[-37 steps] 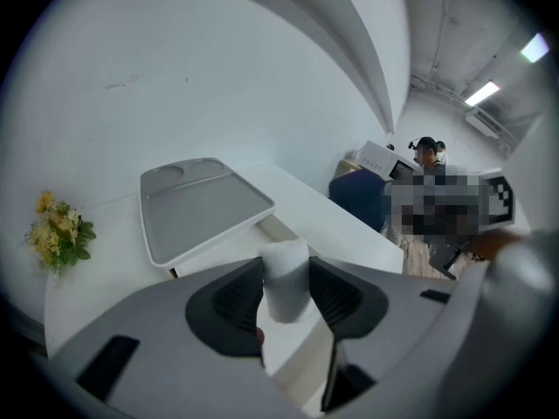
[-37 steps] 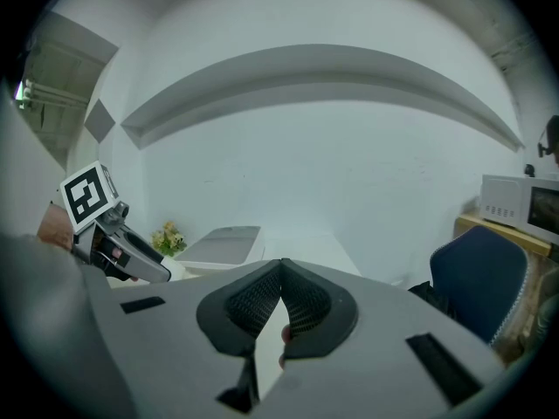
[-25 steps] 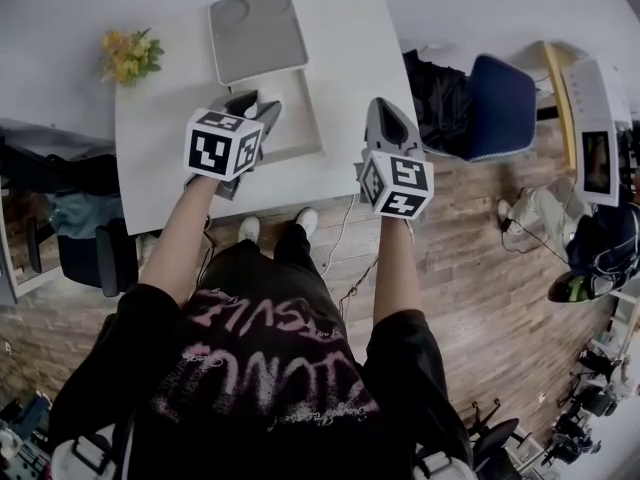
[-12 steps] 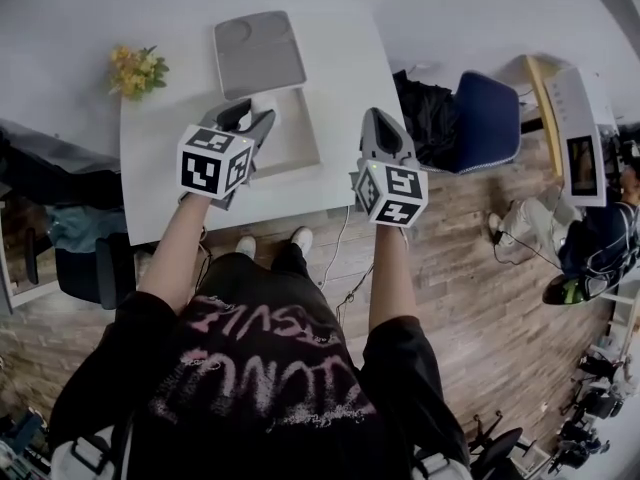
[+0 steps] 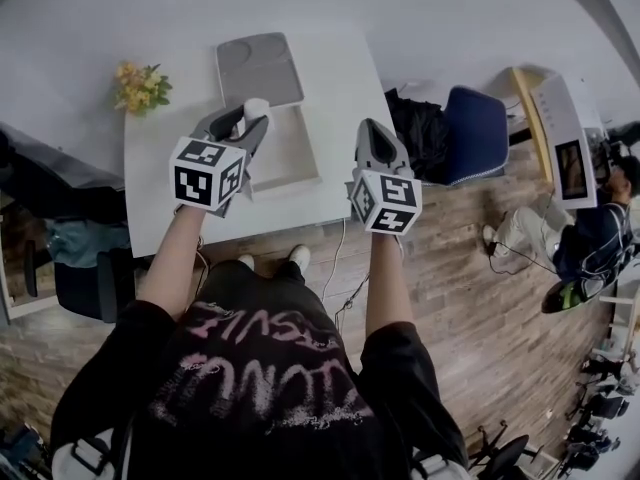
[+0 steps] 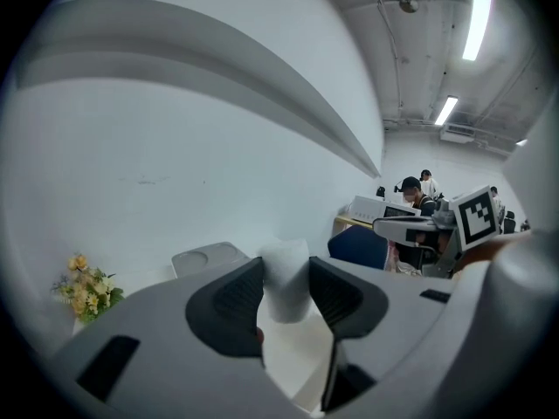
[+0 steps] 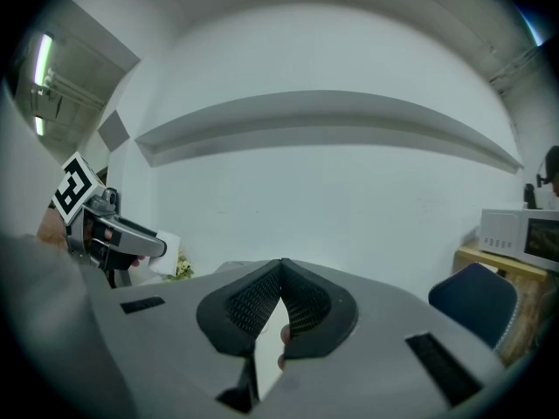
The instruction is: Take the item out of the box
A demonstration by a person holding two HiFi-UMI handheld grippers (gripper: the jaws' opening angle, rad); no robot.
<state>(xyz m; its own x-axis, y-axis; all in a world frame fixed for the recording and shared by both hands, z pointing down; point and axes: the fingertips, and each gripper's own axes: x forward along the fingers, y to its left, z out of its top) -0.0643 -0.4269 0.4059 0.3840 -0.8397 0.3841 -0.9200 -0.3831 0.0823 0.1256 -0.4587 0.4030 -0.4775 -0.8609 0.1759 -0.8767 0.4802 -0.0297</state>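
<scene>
head view shows the left tongs (image 5: 250,120) clamped on a white item (image 5: 256,108), held over the far left corner of the open box (image 5: 312,153) on the white worktop (image 5: 345,78). a grey lid (image 5: 258,68) lies flat against the box's far side. the right tongs (image 5: 367,128) are pressed together with nothing between them, just right of the box. yellow flowers (image 5: 140,86) sit at the worktop's far left corner. a blue chair (image 5: 478,133) and a black bag (image 5: 415,128) stand beyond its right edge.
</scene>
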